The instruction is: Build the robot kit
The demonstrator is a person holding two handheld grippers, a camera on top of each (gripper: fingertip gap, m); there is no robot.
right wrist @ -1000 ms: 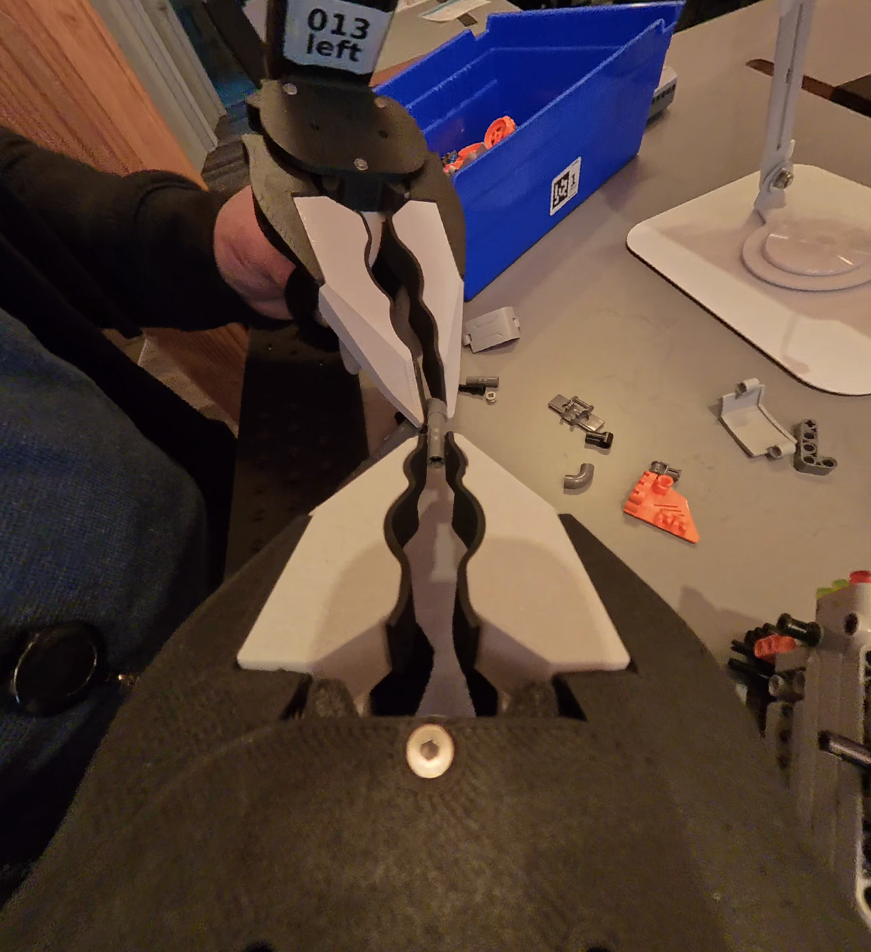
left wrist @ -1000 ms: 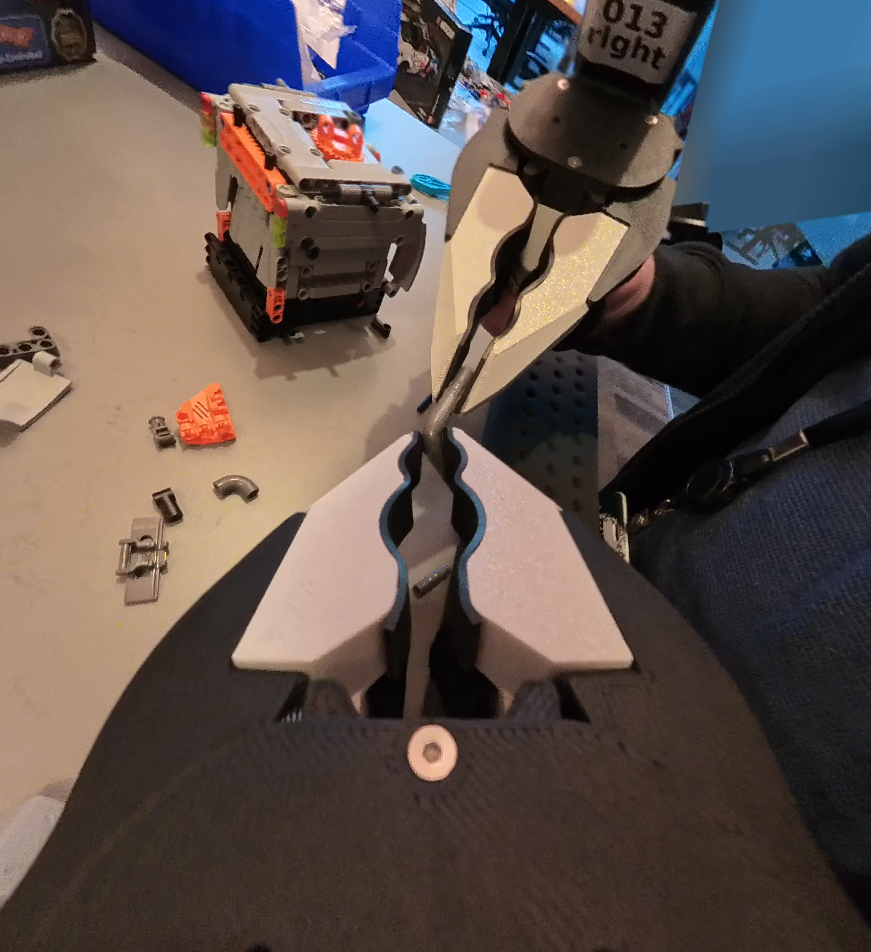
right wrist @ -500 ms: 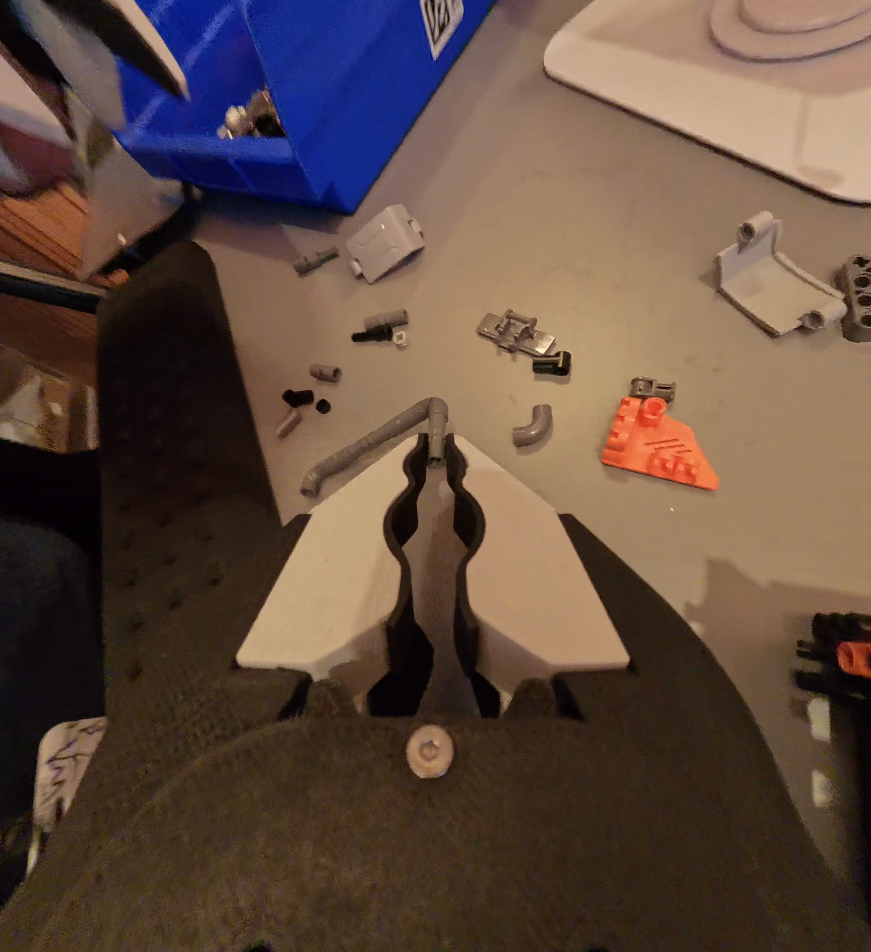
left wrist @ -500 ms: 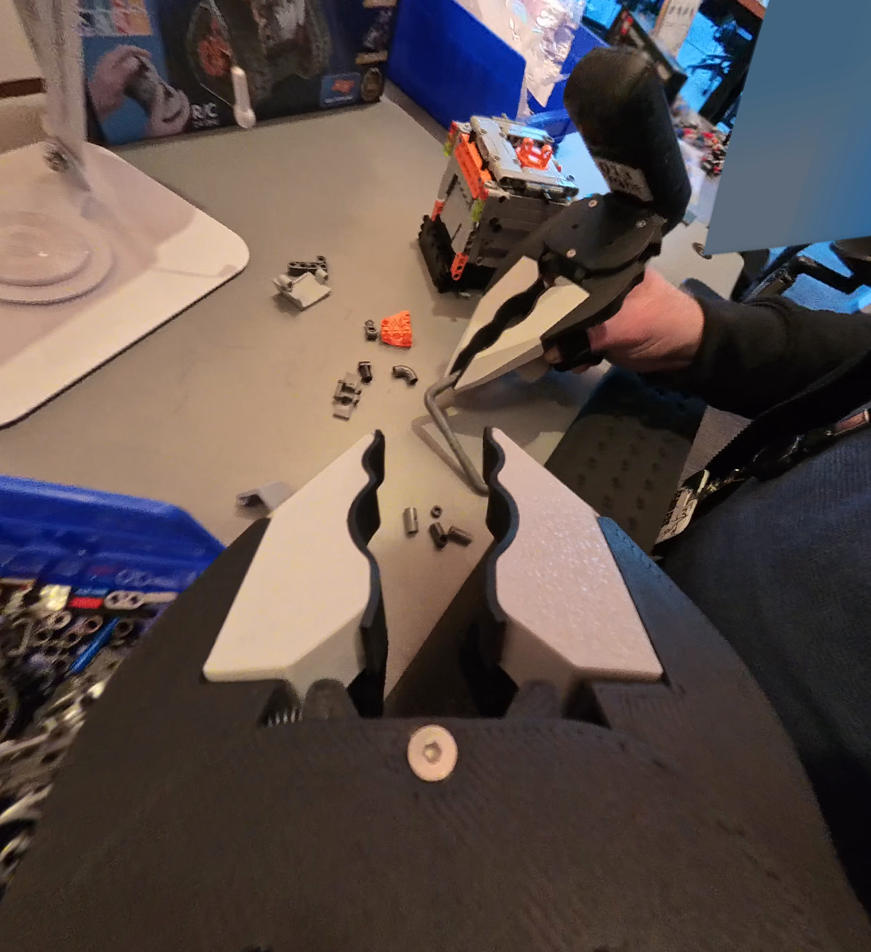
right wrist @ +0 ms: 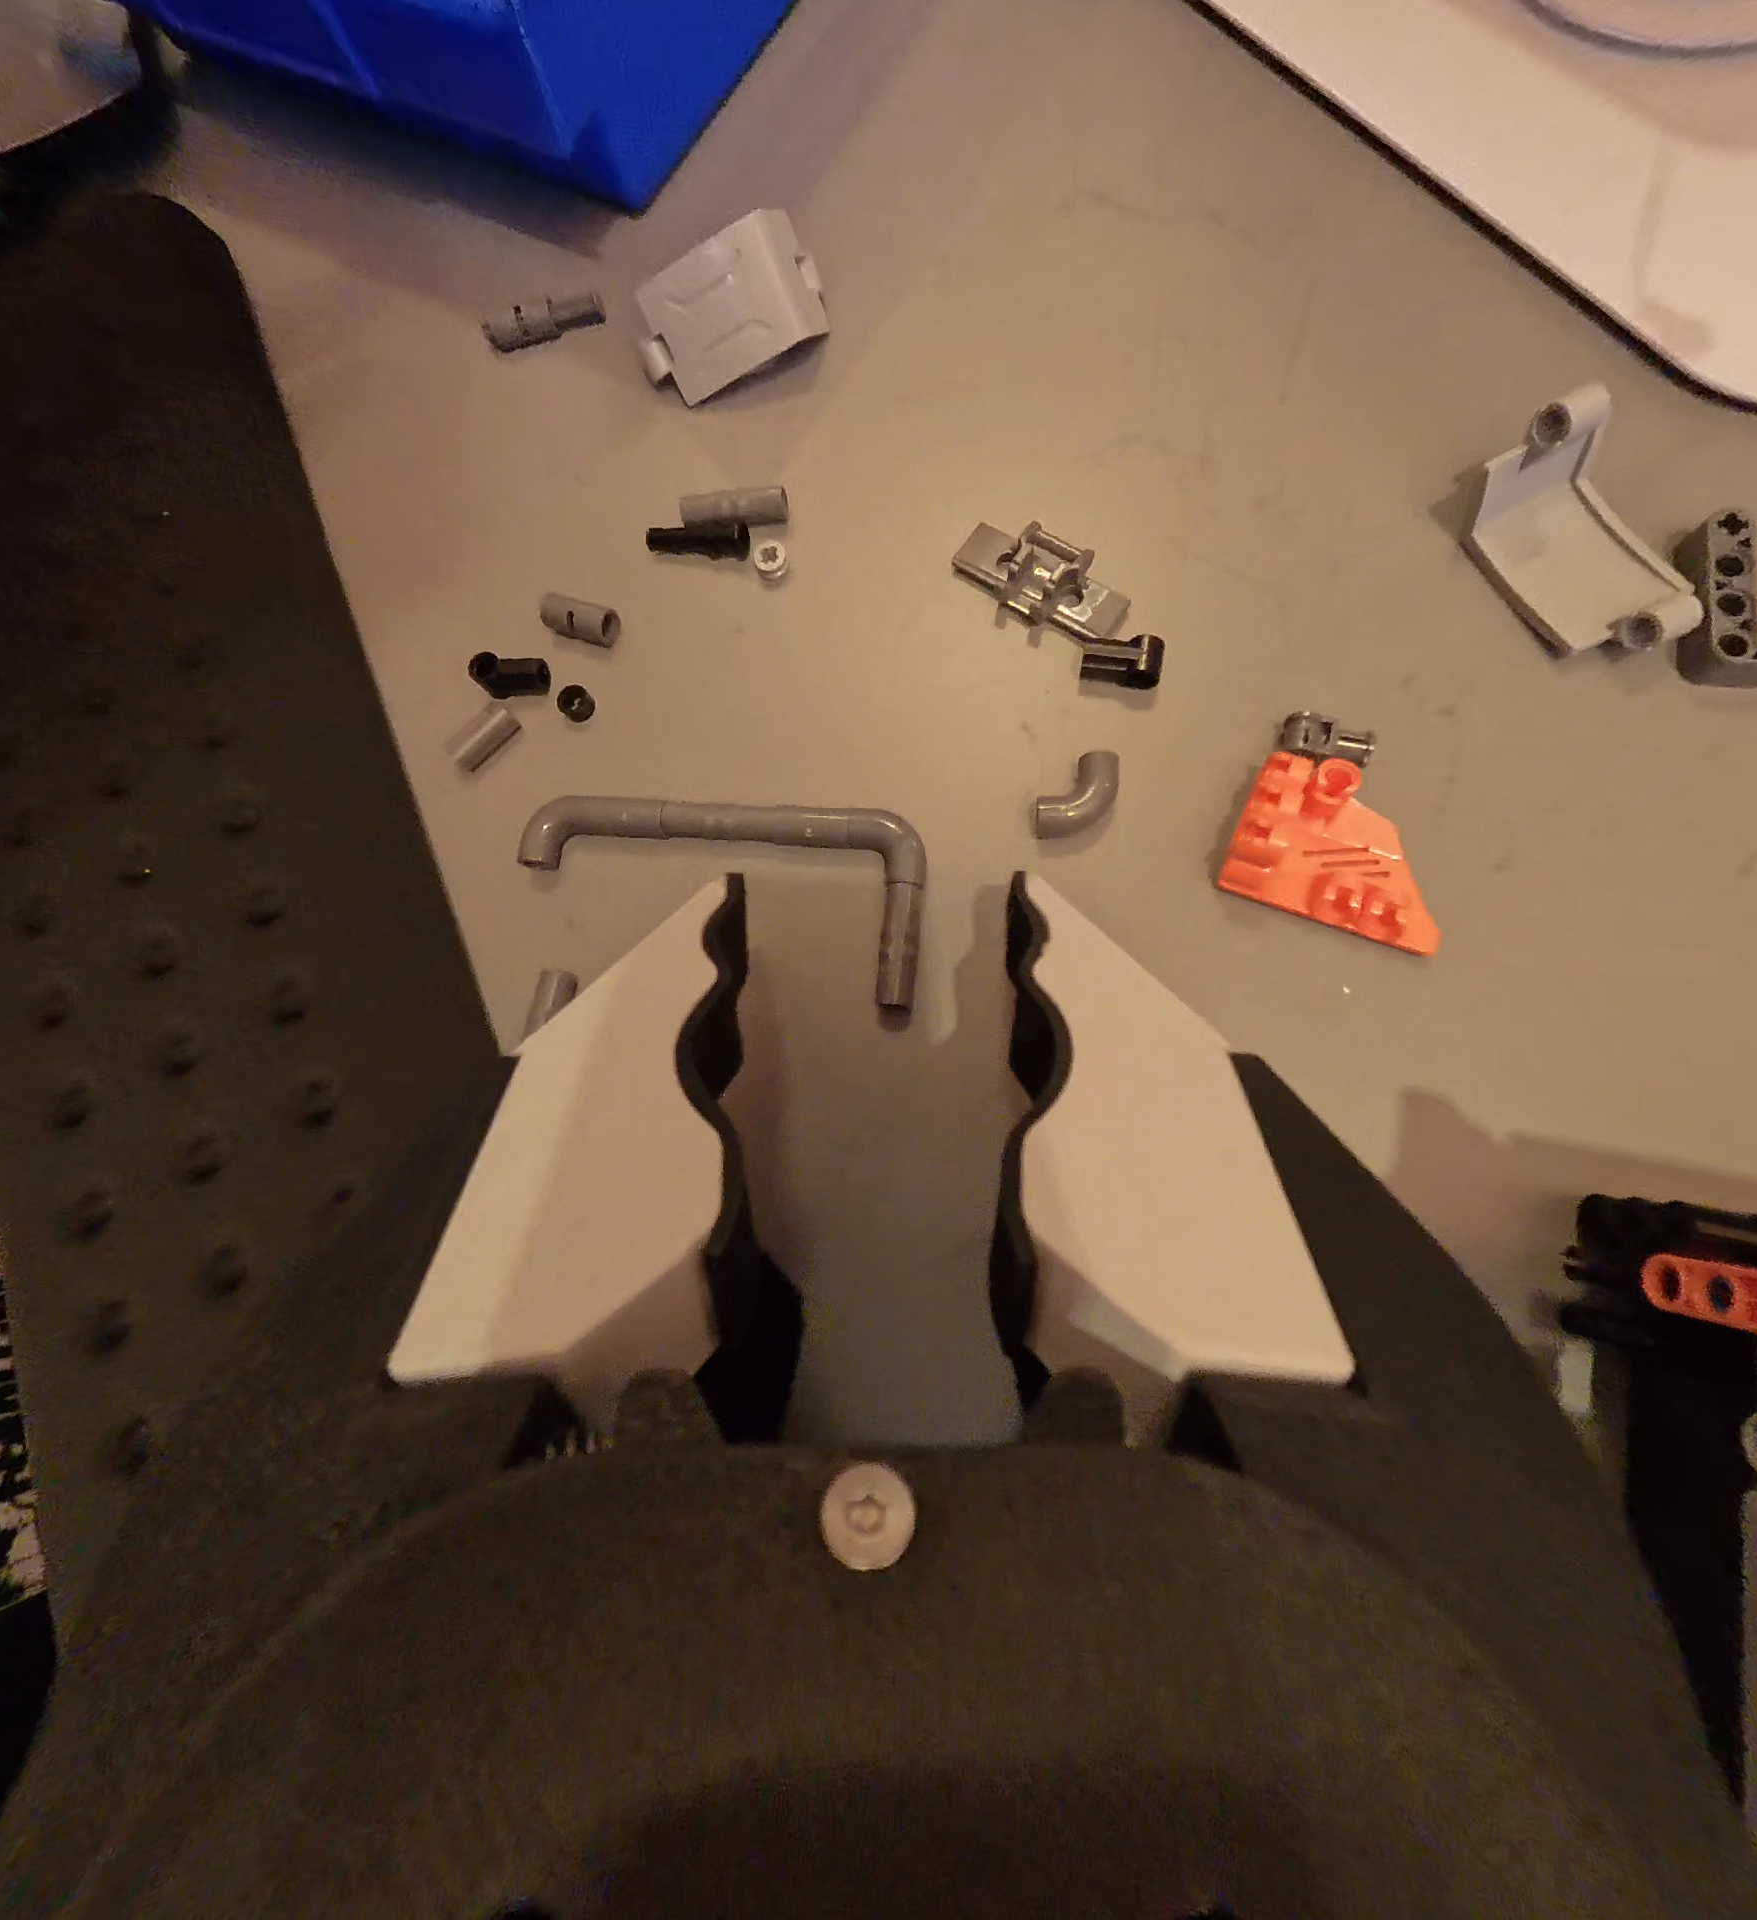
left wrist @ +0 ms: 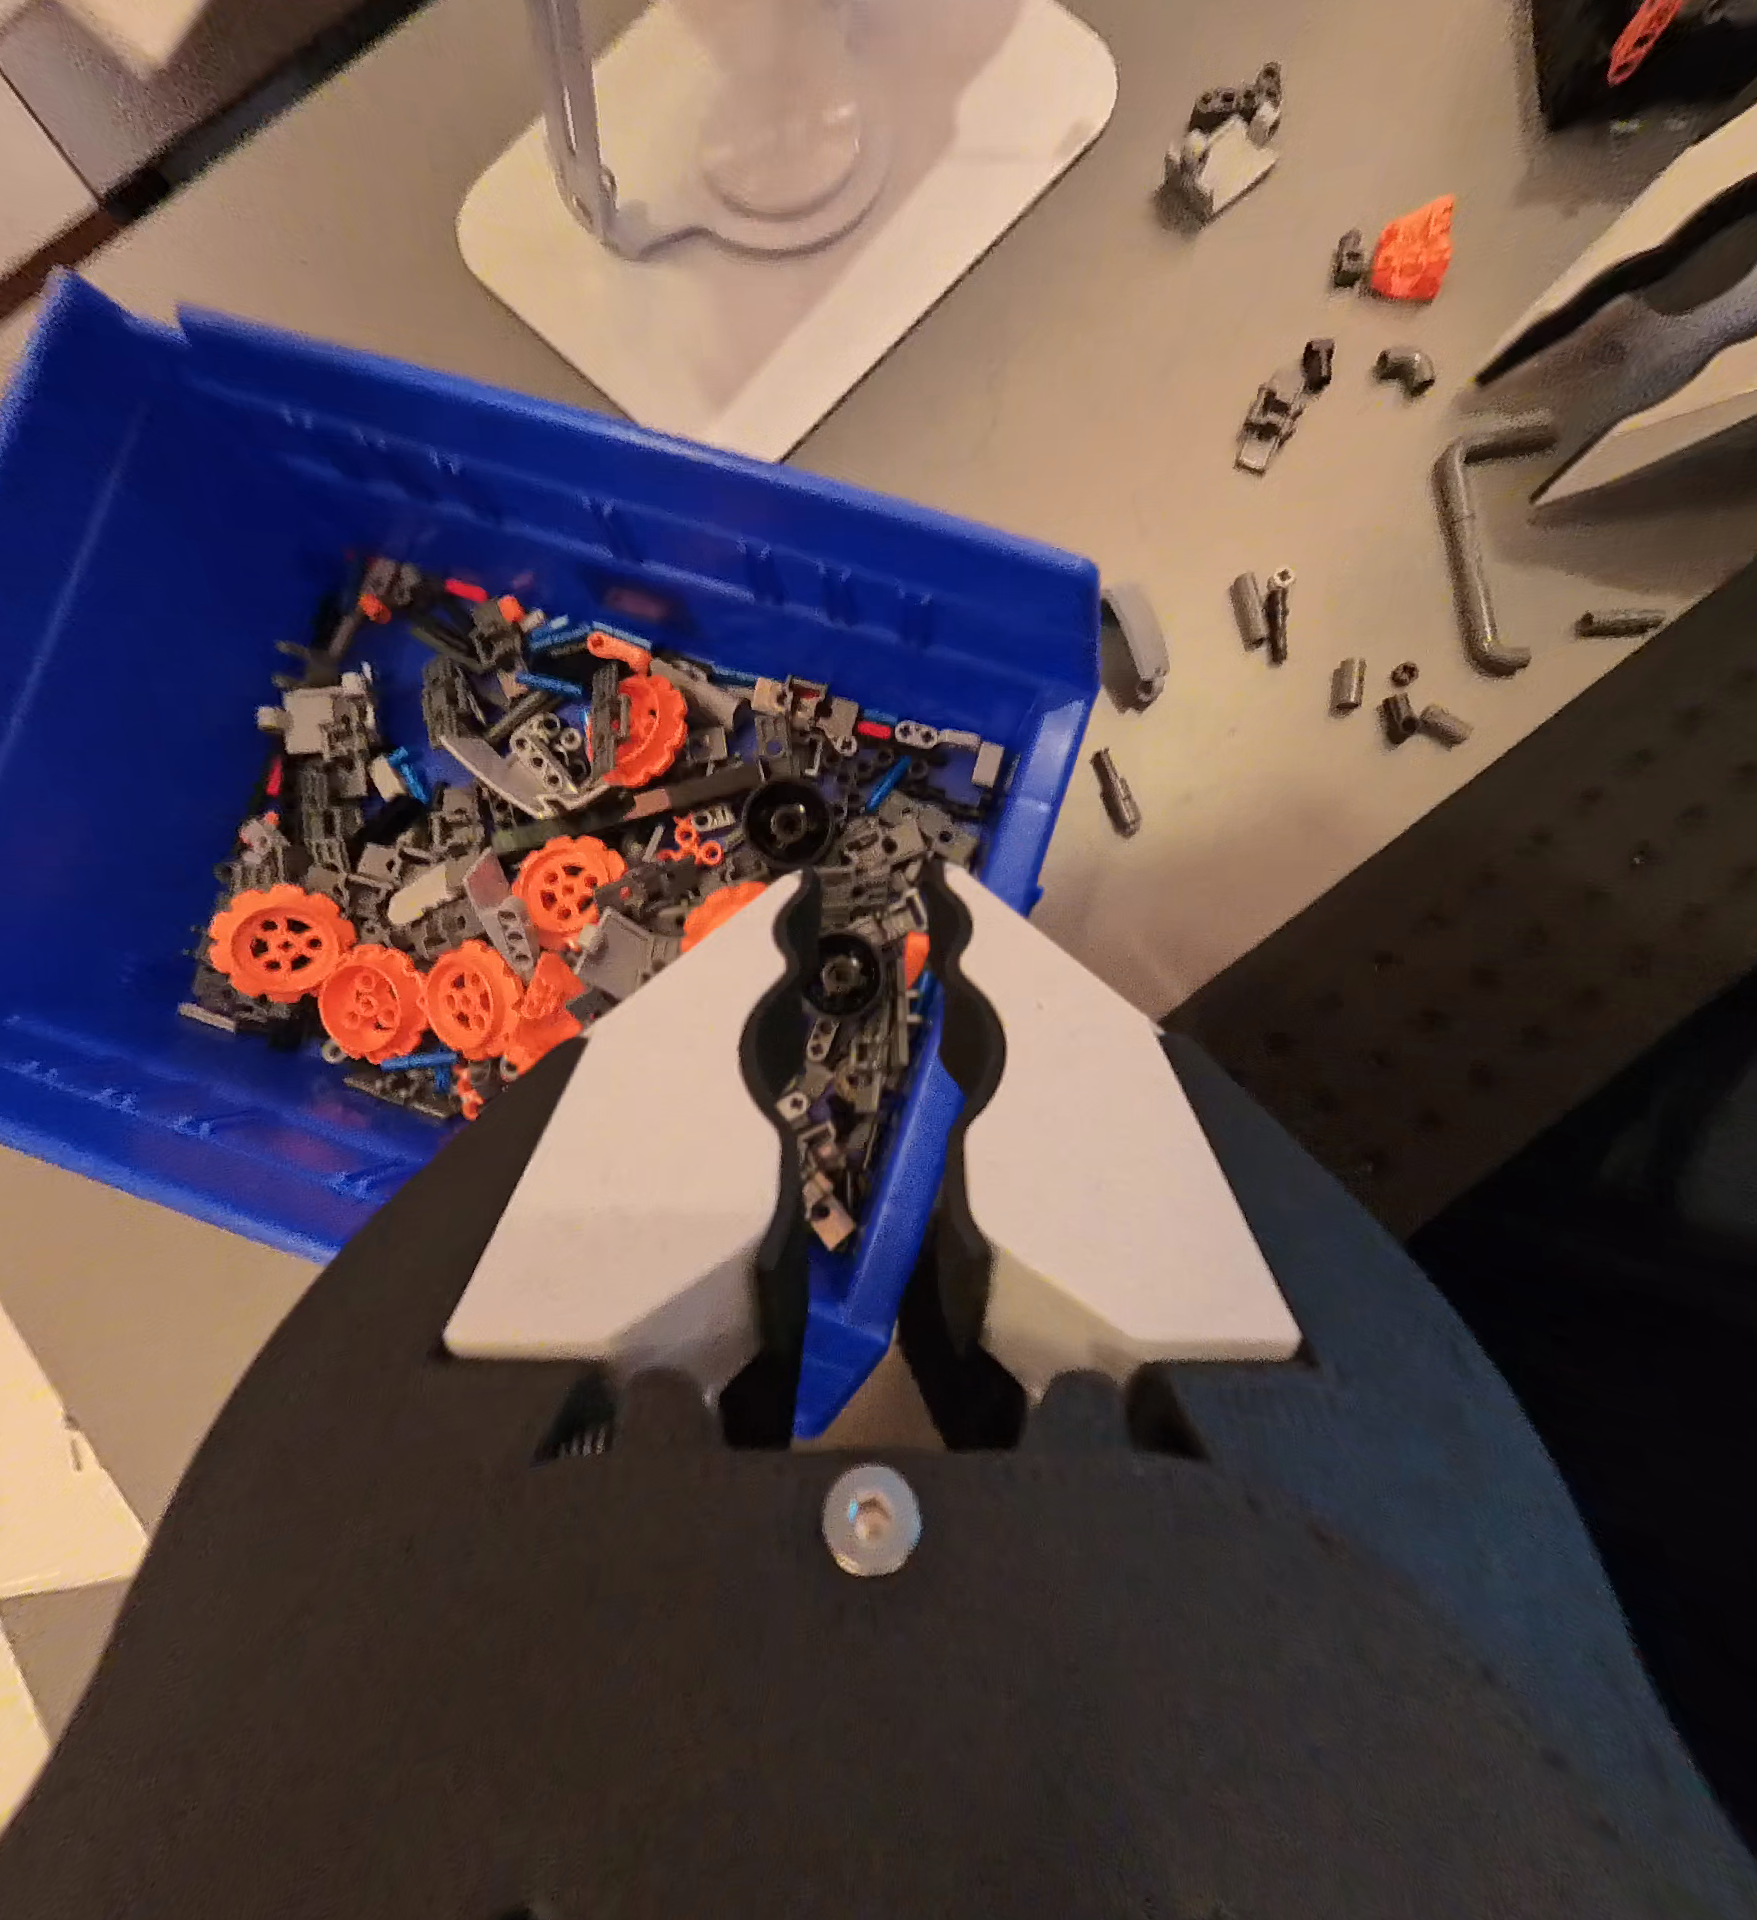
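My left gripper (left wrist: 872, 883) is open and empty, hovering over a blue bin (left wrist: 583, 499) full of small grey, black and orange building parts, among them orange wheels (left wrist: 276, 940). My right gripper (right wrist: 874, 883) is open and low over the grey table. A grey bent pipe piece (right wrist: 718, 821) lies flat there, its short leg between the fingertips and touching neither. The pipe also shows in the left wrist view (left wrist: 1466, 551), next to the right gripper's fingers (left wrist: 1726, 416).
Loose parts lie around the pipe: an orange panel (right wrist: 1321, 862), a grey elbow (right wrist: 1082, 795), a grey flat panel (right wrist: 734, 307), small pins (right wrist: 697, 538). A white stand base (right wrist: 1580, 156) is at the far right, a black studded mat (right wrist: 126, 727) at the left, a built model (right wrist: 1736, 1351) at the lower right. Spacing between my two grippers at the tips: around 30 cm.
Both grippers held the pipe tip to tip. The left let go and swung over to the blue bin. The right lowered the pipe onto the table and opened.
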